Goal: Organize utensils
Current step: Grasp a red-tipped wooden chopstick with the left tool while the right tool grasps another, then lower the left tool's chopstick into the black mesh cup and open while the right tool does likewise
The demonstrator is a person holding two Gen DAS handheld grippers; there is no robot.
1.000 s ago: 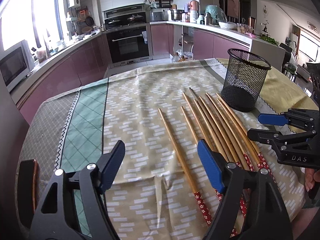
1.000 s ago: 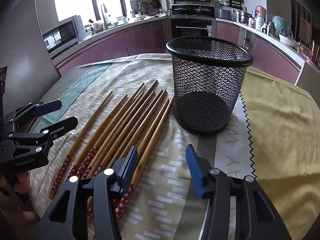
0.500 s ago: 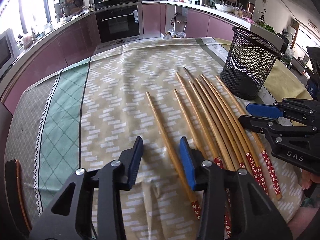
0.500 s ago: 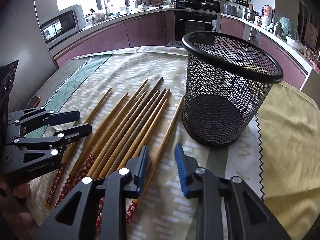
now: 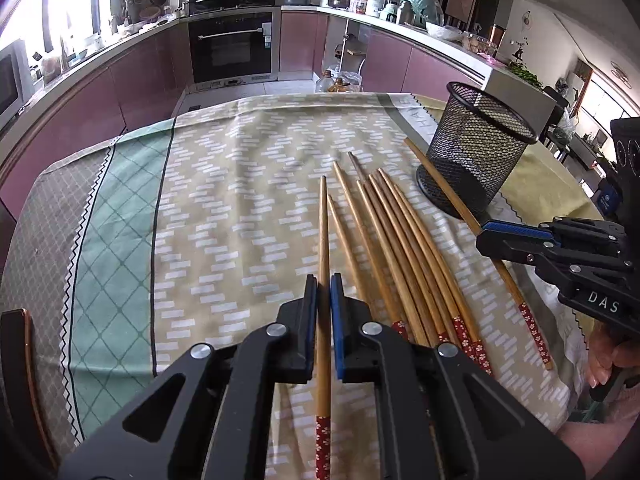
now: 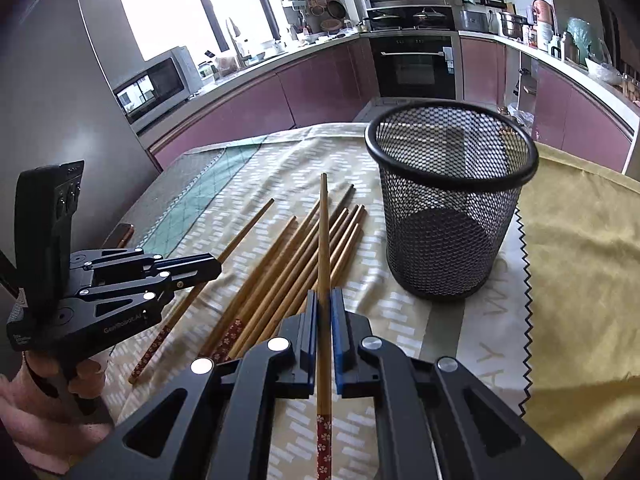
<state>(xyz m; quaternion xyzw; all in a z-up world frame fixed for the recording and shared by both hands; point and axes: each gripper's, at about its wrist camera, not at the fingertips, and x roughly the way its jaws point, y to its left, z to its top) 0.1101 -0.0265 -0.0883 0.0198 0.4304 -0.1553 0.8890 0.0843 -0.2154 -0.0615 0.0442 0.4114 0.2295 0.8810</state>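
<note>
**Both grippers pinching a chopstick each**

So the left gripper point(image 5: 324, 292) had just finished closing and was clamped on one chopstick point(image 5: 323, 240), blue pads tight on the bare wood with the red flowery end sticking out back toward the camera. Same deal on the other side: the right gripper point(image 6: 324, 304) had also just closed and was pinching its own chopstick point(image 6: 323, 232), tip pointing up past the others toward the far edge of the table.

The rest of the chopsticks point(image 5: 400, 248) were lying in a loose bunch on the cloth point(image 5: 240, 200), between the two grippers, red patterned ends toward the person. The mesh cup point(image 6: 452, 200) was standing upright just beside the bunch, on the right-hand side, nothing visible inside it.

Readable stuff: the right gripper's body said "DAS" in the left wrist view. The left gripper's body had "GenRobot.AI" or something close to that in the right wrist view, kinda small so I wouldn't swear to it. The cloth had big pale letters printed along the strip by the cup, couldn't make out the full word.

A hand point(image 6: 80, 376) was wrapped around the left gripper's handle.
</note>
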